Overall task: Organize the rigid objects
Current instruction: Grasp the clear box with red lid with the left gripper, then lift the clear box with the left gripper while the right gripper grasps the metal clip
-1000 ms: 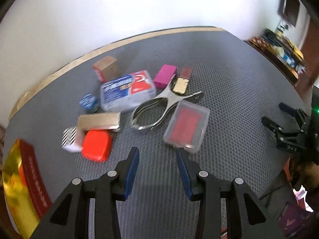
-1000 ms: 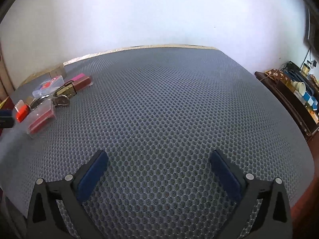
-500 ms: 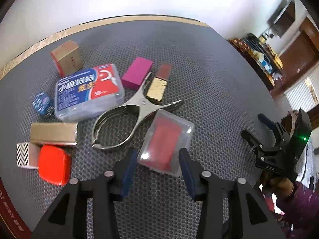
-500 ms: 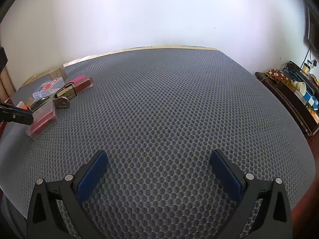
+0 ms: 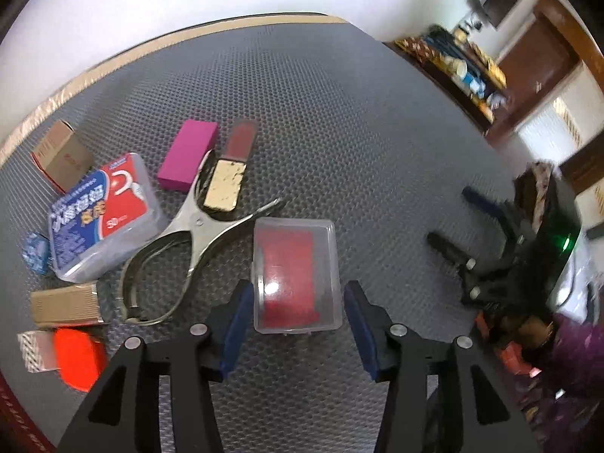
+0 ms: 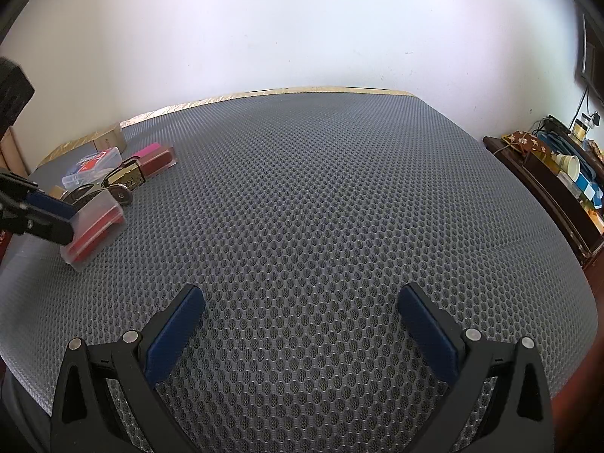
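Your left gripper (image 5: 298, 324) has just been spreading its jaws, now straddling the clear case with the red insert (image 5: 296, 275) without pressing it. Your right gripper (image 6: 302, 324) hangs wide apart over bare grey mat (image 6: 321, 207). That case lies near the mat's left edge, just beside the metal clamp (image 5: 188, 241).

Bare grey mat (image 6: 321, 207) right of the clear case (image 5: 296, 275); metal clamp (image 5: 188, 234) close left.

Grey mesh-covered table (image 5: 339, 113) bearing clear case (image 5: 296, 275), metal clamp (image 5: 188, 234)
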`<state>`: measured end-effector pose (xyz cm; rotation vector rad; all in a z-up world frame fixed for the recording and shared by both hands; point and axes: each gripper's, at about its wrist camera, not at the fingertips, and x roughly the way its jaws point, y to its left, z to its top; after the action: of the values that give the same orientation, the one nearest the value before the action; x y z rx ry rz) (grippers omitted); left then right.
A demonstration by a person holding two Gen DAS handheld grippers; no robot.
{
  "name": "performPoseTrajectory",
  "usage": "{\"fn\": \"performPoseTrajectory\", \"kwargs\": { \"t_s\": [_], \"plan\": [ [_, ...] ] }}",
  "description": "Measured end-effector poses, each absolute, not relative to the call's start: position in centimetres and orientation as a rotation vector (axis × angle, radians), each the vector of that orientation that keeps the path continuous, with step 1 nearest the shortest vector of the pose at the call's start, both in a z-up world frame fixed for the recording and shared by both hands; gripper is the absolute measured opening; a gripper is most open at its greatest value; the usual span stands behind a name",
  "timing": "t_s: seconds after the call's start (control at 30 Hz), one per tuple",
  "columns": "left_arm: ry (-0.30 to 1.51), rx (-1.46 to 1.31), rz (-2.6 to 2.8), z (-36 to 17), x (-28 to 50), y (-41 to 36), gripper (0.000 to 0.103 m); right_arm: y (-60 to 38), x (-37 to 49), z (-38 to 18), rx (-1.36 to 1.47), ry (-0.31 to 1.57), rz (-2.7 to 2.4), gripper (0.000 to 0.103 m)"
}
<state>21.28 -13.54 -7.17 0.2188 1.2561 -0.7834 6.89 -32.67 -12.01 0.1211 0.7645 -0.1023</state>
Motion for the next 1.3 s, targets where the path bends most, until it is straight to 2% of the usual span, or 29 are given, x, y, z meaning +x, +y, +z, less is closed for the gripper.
{"fn": "performPoseTrajectory", "kwargs": {
  "t_s": [0.1, 0.17, 0.3, 0.4, 0.43, 0.63, 0.9, 0.93, 1.0, 1.3],
  "plan": [
    [1.301, 0.089, -0.793, -7.5, 22.1, -13.9, 0.054, -32.7, 6.9, -12.0, 0.120, 0.765, -0.102, 0.103],
    [1.314, 0.097, -0.784, -7.5, 22.4, -14.3, 0.054, -32.7, 6.9, -12.0, 0.119, 0.765, -0.101, 0.103],
    [1.220, 0.204, -0.780, -6.8, 21.5, -16.2, 0.055, -32.7, 6.9, -12.0, 0.118, 0.766, -0.102, 0.103],
    [1.149, 0.397, -0.723, -7.1, 20.2, -18.6, 0.057, -32.7, 6.9, -12.0, 0.117, 0.764, -0.100, 0.103],
    [1.139, 0.459, -0.729, -7.4, 19.8, -19.3, 0.063, -32.7, 6.9, -12.0, 0.117, 0.764, -0.100, 0.103],
    [1.178, 0.598, -0.704, -9.2, 19.0, -21.9, 0.063, -32.7, 6.9, -12.0, 0.116, 0.765, -0.099, 0.103],
    [1.281, 0.418, -0.716, -9.4, 21.7, -21.9, 0.062, -32.7, 7.0, -12.0, 0.111, 0.768, -0.100, 0.103],
    [1.278, 0.404, -0.710, -9.3, 21.8, -21.8, 0.057, -32.7, 6.9, -12.0, 0.110, 0.768, -0.100, 0.103],
    [1.276, 0.362, -0.670, -9.1, 22.0, -21.3, 0.057, -32.7, 6.9, -12.0, 0.107, 0.769, -0.100, 0.103],
    [1.223, 0.065, -0.542, -7.6, 19.0, -12.3, 0.056, -32.5, 7.0, -12.1, 0.093, 0.778, -0.106, 0.103]
  ]
}}
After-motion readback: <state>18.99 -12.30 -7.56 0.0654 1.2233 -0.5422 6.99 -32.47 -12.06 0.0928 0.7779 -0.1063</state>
